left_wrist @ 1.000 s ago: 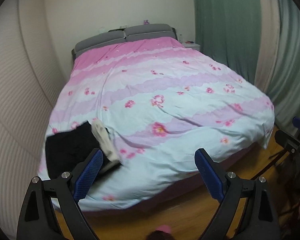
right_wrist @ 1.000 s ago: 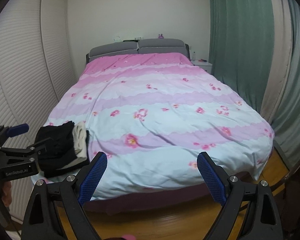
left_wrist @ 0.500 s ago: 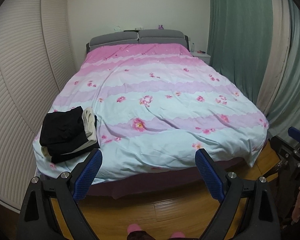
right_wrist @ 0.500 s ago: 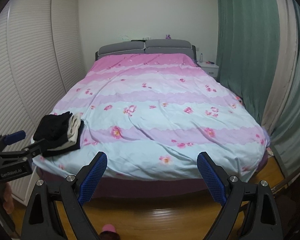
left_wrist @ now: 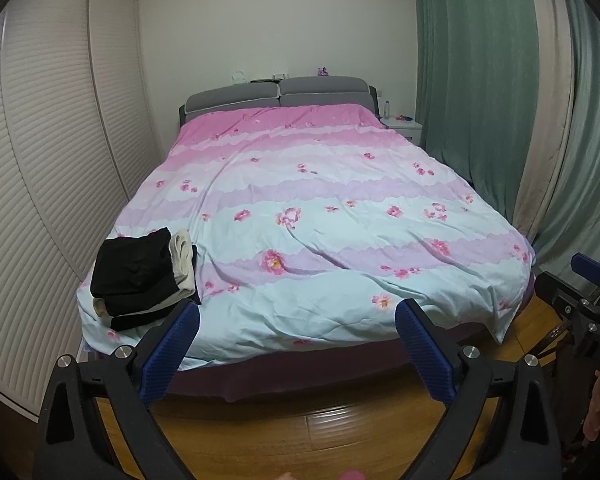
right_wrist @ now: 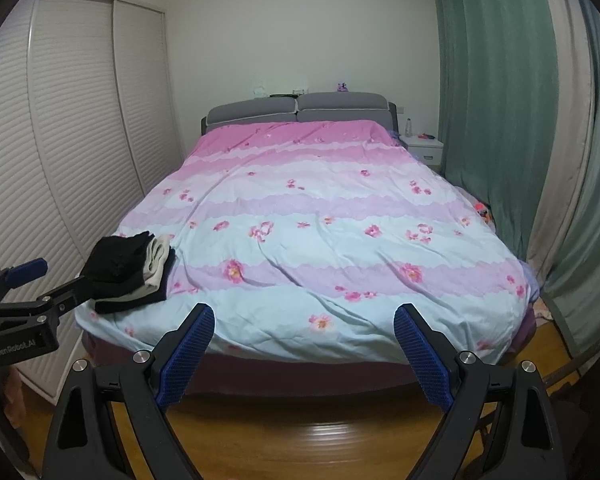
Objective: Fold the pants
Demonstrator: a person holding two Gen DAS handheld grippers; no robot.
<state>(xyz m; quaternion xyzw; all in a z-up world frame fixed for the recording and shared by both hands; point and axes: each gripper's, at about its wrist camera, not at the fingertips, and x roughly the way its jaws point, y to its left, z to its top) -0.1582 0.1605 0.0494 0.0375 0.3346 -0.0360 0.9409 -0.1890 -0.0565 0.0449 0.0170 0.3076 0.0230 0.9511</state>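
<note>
The bed (left_wrist: pixel 340 240) carries a flowered quilt (right_wrist: pixel 320 240). Folded pants (left_wrist: pixel 140 272) lie stacked on its near left corner. The left tongs (left_wrist: pixel 296 344) hang over the floor (left_wrist: pixel 300 432), jaws opening, nothing between. The right tongs (right_wrist: pixel 304 348) stand apart, empty.

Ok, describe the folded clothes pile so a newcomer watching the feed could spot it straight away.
Start at the big bed with the pink, lilac and pale blue flowered duvet. Go to its near left corner, by the slatted white wardrobe doors: the stack of folded clothes sits there. It is the only dark thing on the duvet, black layers with a cream garment sandwiched between them.
</note>
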